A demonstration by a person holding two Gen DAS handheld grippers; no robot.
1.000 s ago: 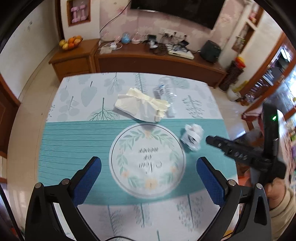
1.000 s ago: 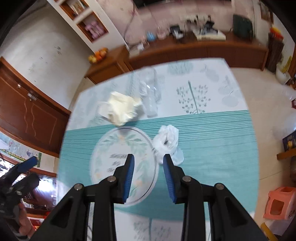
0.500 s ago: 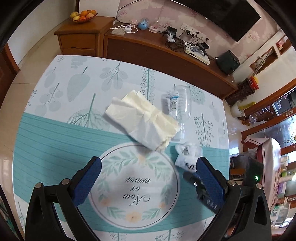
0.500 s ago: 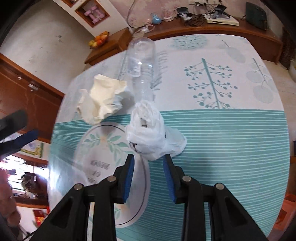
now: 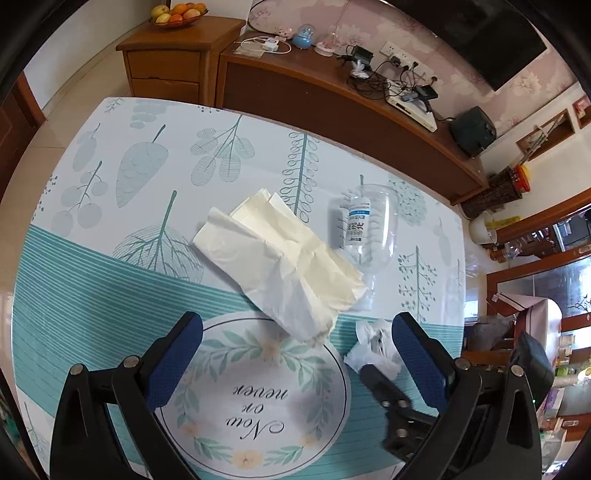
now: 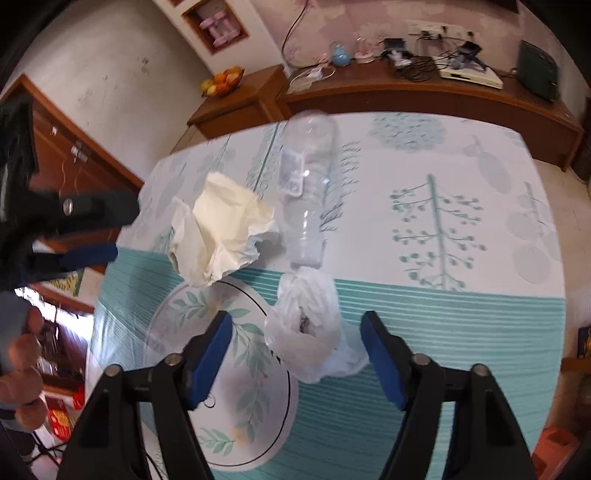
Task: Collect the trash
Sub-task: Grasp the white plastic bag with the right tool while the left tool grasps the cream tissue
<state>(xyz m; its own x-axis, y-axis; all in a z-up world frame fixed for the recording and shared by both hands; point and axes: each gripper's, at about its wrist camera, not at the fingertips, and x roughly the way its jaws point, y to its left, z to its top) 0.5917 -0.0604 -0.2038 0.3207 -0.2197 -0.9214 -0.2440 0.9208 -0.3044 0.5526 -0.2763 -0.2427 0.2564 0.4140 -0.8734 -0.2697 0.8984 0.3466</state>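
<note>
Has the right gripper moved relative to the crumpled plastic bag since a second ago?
Yes. The right gripper has closed in on the crumpled plastic bag, which now sits between its opening jaws, untouched.

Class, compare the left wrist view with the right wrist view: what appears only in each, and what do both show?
Only the left wrist view shows the wall-mounted black screen and the left gripper from behind, open above the round mat.

Only the right wrist view shows the person's hand, the wall niche and the right gripper, its jaws opening around the crumpled plastic bag without pressing it.

Both show the bag, the cream tissue paper, the clear bottle, the fruit bowl and the table.
</note>
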